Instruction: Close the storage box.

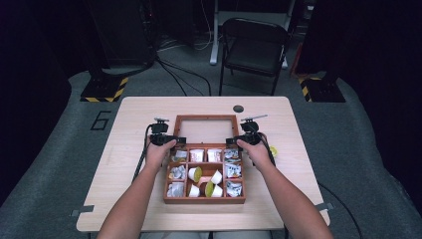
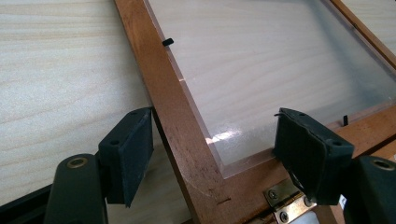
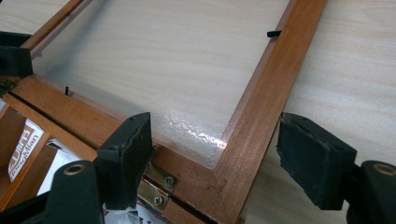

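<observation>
A wooden compartment box (image 1: 204, 199) sits mid-table, with sachets and small cups in its cells. Its glass-paned lid (image 1: 205, 129) lies flat open behind it, joined by brass hinges (image 2: 285, 205) (image 3: 159, 184). My left gripper (image 1: 160, 135) is open at the lid's near-left corner; its jaws straddle the left frame rail (image 2: 180, 126) without touching it. My right gripper (image 1: 249, 133) is open at the near-right corner, jaws either side of the right frame rail (image 3: 254, 116). Between the pads (image 3: 128, 156) nothing is gripped.
A folding chair (image 1: 254, 47) stands beyond the light wooden table (image 1: 134, 112). A small dark disc (image 1: 238, 108) lies behind the lid. A yellowish item (image 1: 273, 151) sits by the right hand. Cables cross the floor behind.
</observation>
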Available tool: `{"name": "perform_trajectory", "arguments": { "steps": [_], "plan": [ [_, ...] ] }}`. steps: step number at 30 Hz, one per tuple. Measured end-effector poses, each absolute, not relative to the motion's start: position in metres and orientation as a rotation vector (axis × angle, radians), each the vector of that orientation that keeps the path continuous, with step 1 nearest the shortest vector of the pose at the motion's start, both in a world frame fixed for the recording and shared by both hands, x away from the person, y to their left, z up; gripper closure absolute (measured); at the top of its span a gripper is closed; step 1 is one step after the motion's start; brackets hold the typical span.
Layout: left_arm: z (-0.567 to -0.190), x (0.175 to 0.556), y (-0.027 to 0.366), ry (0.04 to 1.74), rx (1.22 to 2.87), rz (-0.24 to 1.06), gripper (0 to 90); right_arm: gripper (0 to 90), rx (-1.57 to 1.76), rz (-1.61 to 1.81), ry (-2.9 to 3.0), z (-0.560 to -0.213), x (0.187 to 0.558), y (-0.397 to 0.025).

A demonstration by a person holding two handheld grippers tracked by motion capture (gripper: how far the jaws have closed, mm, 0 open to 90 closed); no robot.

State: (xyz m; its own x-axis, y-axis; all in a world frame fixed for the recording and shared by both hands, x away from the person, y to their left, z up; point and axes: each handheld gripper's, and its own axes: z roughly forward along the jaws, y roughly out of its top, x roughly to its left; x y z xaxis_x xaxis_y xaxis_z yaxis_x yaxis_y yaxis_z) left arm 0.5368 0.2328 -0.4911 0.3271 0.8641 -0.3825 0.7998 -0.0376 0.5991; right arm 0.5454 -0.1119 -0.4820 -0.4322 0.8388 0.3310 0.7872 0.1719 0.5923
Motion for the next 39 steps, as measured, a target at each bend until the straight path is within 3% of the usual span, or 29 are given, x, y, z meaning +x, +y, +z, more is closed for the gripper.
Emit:
{"name": "perform_trajectory", "arguments": {
  "steps": [39],
  "plan": [
    [-0.501, 0.544, 0.231, 1.475, 1.772, 0.008, 20.7, 19.4, 1.77, 1.202, 2.354, -0.493, 0.557, -0.111]
  ]
}}
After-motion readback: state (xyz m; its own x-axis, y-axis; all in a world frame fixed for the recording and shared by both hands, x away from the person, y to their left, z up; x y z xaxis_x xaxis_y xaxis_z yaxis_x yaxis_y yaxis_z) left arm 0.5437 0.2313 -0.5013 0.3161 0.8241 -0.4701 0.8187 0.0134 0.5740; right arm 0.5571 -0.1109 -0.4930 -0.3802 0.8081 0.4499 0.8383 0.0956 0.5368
